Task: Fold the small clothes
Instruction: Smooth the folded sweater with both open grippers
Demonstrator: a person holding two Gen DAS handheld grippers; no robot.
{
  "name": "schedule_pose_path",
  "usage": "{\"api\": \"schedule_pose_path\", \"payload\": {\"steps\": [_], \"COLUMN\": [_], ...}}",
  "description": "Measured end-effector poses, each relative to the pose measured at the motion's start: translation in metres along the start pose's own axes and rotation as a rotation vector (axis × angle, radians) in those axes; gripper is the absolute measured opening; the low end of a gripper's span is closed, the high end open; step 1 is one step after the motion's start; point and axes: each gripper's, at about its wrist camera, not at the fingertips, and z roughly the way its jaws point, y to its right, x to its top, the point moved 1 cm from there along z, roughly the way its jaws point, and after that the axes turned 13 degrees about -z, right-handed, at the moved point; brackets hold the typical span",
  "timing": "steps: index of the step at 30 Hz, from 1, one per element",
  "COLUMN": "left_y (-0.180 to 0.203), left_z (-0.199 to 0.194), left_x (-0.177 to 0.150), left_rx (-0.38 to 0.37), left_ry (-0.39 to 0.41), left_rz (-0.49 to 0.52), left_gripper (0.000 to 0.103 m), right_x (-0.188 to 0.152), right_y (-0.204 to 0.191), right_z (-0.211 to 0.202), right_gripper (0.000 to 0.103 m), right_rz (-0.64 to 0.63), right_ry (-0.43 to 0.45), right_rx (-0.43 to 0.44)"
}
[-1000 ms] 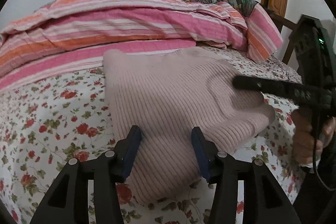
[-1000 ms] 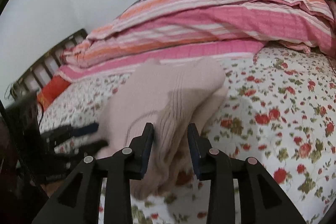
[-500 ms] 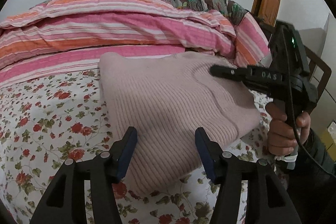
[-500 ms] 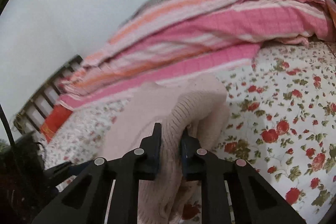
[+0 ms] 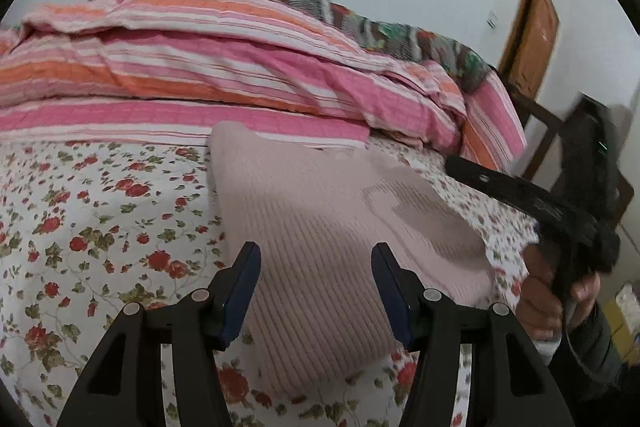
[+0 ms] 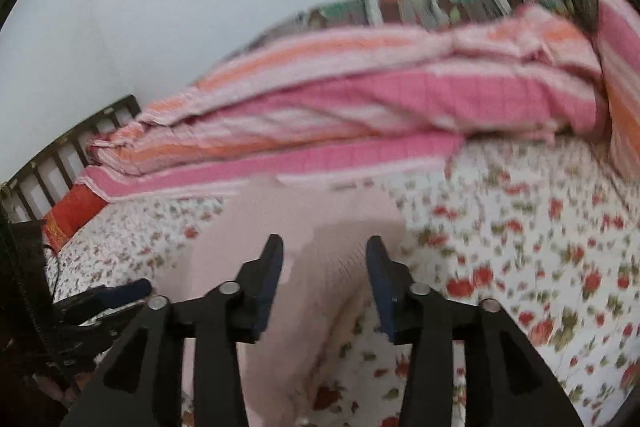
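A pale pink ribbed sweater lies folded on the floral bedsheet. My left gripper hovers over its near edge, jaws apart, with the knit showing below and between the fingers but not pinched. In the right wrist view the same sweater lies blurred under my right gripper. Its jaws are opening and the pads stand clear of the fabric. From the left wrist view the right gripper's fingers reach in over the sweater's right edge, held by a hand.
A pink and orange striped quilt is heaped along the far side of the bed. A dark bed frame and a red cloth sit at the left end. A wooden door stands beyond the right end.
Half a second ago the right gripper pinched a raised fold of the sweater. It has let go, and the sweater lies flat. The left gripper widened slightly and rolled a little.
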Motion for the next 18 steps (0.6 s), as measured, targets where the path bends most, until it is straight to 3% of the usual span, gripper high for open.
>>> {"api": "schedule_pose_path", "payload": {"steps": [3,5,9,18], "left_y": [-0.010,-0.018,-0.032,-0.061], "left_z": [0.009,0.014,0.034,0.090], "left_x": [0.011,0.018,0.041,0.081], "left_rx": [0.051,0.060,0.053,0.064], "left_ry": [-0.005,-0.009,-0.066,-0.161], "left_rz": [-0.057,-0.103,-0.174,-0.311], "left_gripper": [0.055,0.055,0.054,0.053], "right_x": [0.000,-0.003,-0.019,-0.024], "right_y": [-0.010,-0.021,-0.034,-0.045], "right_z": [0.004,0.014,0.043,0.047], "right_gripper": [0.044,0.044,0.043,0.043], "right_rz": [-0.008,-0.045,-0.120,-0.176], "right_ry": [0.004,-0.045,-0.185,-0.213], "right_rx": [0.072,0.101,0.037,-0.036]}}
